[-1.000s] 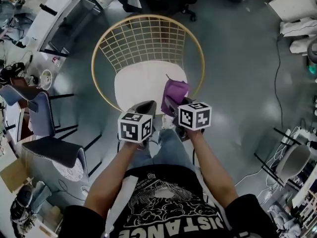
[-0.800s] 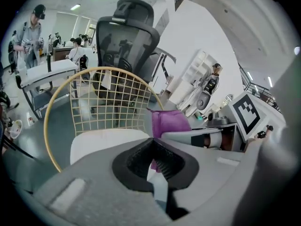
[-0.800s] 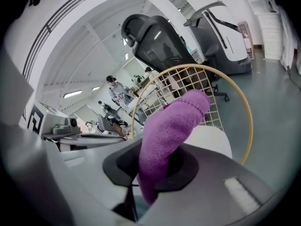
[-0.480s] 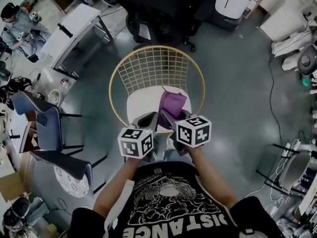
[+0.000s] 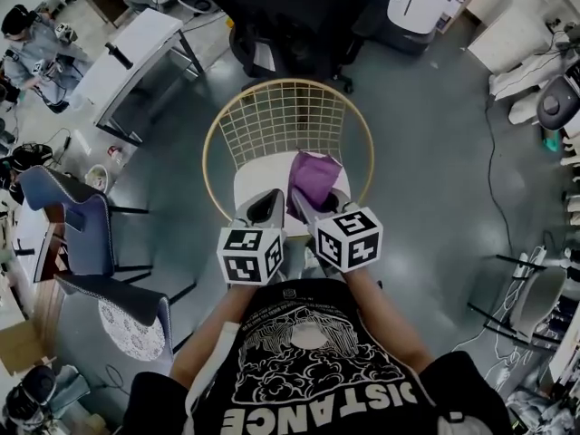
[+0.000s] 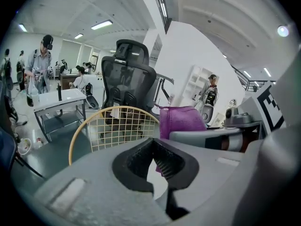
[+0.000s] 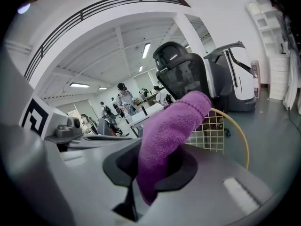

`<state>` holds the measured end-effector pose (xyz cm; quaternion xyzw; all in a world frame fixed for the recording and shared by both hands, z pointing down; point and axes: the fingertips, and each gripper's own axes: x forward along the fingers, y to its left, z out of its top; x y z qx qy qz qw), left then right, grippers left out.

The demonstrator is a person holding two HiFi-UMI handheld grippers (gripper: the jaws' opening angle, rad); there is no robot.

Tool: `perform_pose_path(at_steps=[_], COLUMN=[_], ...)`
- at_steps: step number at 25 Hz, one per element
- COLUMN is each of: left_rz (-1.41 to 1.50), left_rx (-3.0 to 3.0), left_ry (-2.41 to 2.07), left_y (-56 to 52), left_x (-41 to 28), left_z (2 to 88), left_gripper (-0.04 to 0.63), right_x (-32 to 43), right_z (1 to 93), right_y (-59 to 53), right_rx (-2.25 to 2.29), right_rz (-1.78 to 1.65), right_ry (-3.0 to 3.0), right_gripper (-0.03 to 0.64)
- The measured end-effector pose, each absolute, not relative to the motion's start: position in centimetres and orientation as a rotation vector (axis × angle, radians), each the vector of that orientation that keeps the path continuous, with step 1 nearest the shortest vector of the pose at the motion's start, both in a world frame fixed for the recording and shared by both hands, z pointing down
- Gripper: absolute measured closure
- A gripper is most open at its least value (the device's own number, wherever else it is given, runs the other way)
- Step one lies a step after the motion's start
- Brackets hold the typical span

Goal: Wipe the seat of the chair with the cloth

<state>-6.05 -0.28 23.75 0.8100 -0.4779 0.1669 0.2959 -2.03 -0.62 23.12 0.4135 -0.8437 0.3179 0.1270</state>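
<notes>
Purple cloth point(image 5: 314, 176) over the chair seat point(image 5: 257, 184)
The right gripper point(image 5: 304, 199) is clenched on the cloth above the white chair seat; the left gripper point(image 5: 264, 208) beside it has its jaws pressed together on nothing

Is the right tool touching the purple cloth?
Touching. The right gripper view shows the right tool shut on the purple cloth, pinched between its jaws.

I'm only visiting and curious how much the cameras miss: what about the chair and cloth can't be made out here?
- Front edge of the seat: head view, covered by the left hand-held gripper and right hand-held gripper.
- Whether the cloth touches the seat: head view looks steeply down, and neither gripper view shows any contact.
- The chair legs: head view, hidden beneath the seat.
</notes>
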Motion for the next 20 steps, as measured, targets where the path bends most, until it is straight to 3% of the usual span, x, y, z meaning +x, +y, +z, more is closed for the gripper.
perform_pose_path(at_steps=[20], left_rz=[0.429], left_rx=[2.167], left_ry=[-1.248], left_y=[-0.59], left_x=[-6.21], left_z=[24.0], left_gripper=[0.595], right_x=[-2.53], right_z=[23.66], right_y=[-0.75], right_rx=[1.226], right_rz=[0.925], right_ry=[-2.424], right_gripper=[0.555])
